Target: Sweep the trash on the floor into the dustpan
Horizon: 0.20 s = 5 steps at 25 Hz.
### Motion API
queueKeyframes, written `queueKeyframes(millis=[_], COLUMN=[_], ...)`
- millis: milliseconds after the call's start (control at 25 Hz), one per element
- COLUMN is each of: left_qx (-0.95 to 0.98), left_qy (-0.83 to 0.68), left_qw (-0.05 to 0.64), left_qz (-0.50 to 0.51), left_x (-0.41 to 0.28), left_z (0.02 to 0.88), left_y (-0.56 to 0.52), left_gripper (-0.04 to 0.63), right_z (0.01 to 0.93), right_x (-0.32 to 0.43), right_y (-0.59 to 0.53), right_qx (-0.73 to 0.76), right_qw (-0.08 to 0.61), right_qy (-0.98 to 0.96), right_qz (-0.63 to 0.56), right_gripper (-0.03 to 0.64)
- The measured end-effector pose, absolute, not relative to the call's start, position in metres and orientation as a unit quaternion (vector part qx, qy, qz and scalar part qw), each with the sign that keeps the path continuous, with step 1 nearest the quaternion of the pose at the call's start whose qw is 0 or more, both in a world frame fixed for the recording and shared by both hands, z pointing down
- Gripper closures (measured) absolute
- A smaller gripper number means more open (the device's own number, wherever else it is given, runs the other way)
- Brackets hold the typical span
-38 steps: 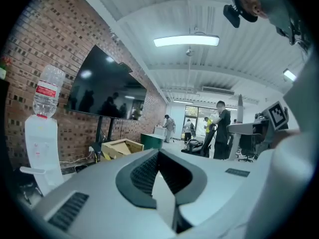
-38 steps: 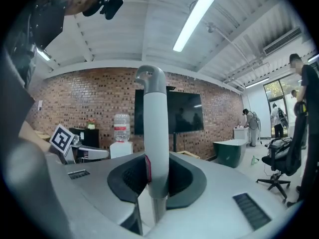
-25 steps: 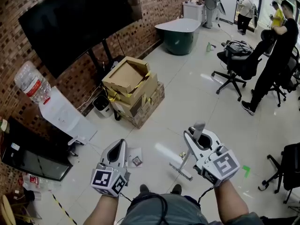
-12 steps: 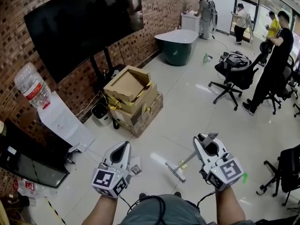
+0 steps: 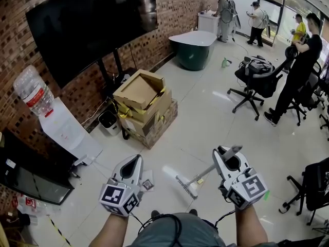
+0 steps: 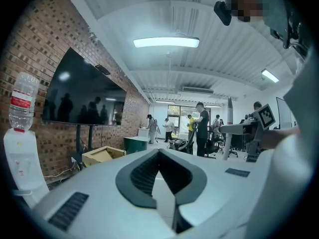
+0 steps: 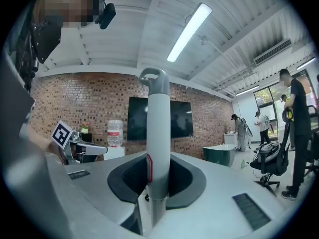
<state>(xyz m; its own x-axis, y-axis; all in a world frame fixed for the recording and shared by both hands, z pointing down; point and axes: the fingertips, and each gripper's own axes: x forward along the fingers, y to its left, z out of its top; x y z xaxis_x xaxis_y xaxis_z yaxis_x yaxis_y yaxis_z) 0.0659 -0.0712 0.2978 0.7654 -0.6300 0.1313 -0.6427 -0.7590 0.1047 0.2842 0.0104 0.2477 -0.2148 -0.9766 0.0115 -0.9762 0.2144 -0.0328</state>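
1. The right gripper has its jaws clamped on the broom handle.
2. The broom head rests on the floor, with a small trash scrap just beside it.
3. The left gripper has its jaws together and is empty.

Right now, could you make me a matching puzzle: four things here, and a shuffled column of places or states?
Things:
1. broom
2. water bottle
3. cardboard boxes
4. left gripper

Places or states:
A. shut, holding nothing
B. upside down on the white dispenser
C. stacked on the floor
D. handle clamped in the right gripper

Pairs: 1-D, 2-B, 3-C, 4-A.
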Motion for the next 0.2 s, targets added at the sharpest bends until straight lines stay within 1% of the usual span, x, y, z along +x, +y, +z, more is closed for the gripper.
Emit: queueKeyframes(millis=[200], left_qx=[0.935], left_qy=[-0.344], left_qw=[0.080], left_qz=[0.039], left_x=[0.0641], left_z=[0.2930], left_y=[-0.0743], left_gripper=[0.586], right_z=[0.2437], right_x=[0.2756], right_y=[0.0075], right_qx=[-0.615], right_qw=[-0.005], right_qy=[0.788], right_qz=[-0.024], right_gripper=[0.543])
